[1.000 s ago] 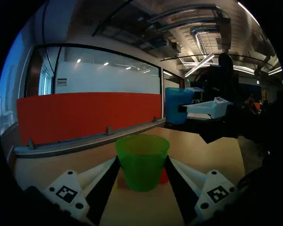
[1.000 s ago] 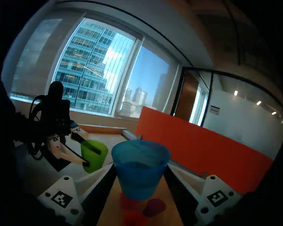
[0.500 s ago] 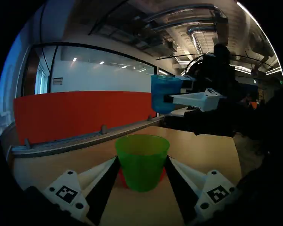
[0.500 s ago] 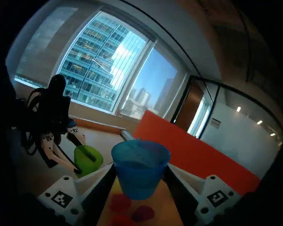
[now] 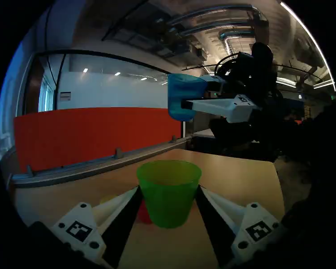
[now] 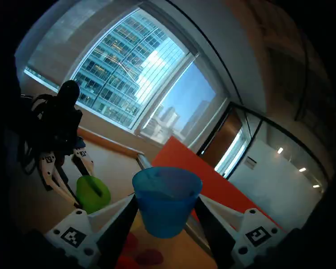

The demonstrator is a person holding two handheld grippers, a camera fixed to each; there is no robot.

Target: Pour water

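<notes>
Green cup (image 5: 169, 193) clamped low, blue cup (image 5: 181, 96) held high beyond it.
Left gripper (image 5: 169, 191): both fingers (image 5: 123, 204) press the green cup's sides. The cup is upright, close over the wooden surface (image 5: 239, 170); I cannot tell whether it touches. A red disc (image 5: 144, 214) lies just beside the green cup, partly hidden behind it. The blue cup is above the green cup and farther back, well apart from it, pinched on both sides by the right gripper (image 6: 167, 202). A pale level line shows inside the blue cup; I cannot tell what it contains. An orange partition (image 5: 96, 134) stands behind the green cup, along the surface's far edge.
</notes>
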